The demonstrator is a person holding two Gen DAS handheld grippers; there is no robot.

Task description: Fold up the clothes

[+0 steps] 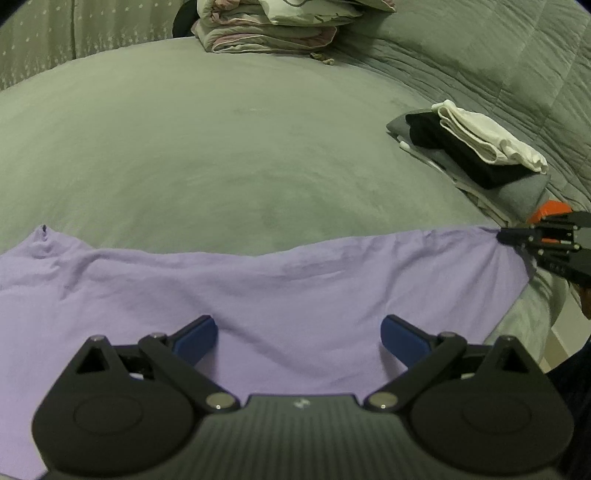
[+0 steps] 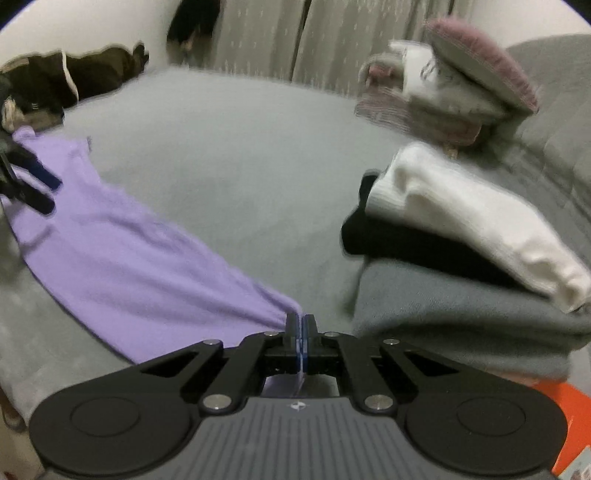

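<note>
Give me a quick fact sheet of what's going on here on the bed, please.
surface: grey bedspread
garment being worked: purple shirt, spread flat
left gripper: open, above the shirt
right gripper: shut on the shirt's corner
finished pile: folded stack, white on black on grey
far end: folded bedding

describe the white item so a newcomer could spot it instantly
Start at the grey-green bed, then find the small folded stack near the right tongs, which are shut on the purple shirt. The white garment is the top layer; beneath it lie a black piece and a grey piece.
</note>
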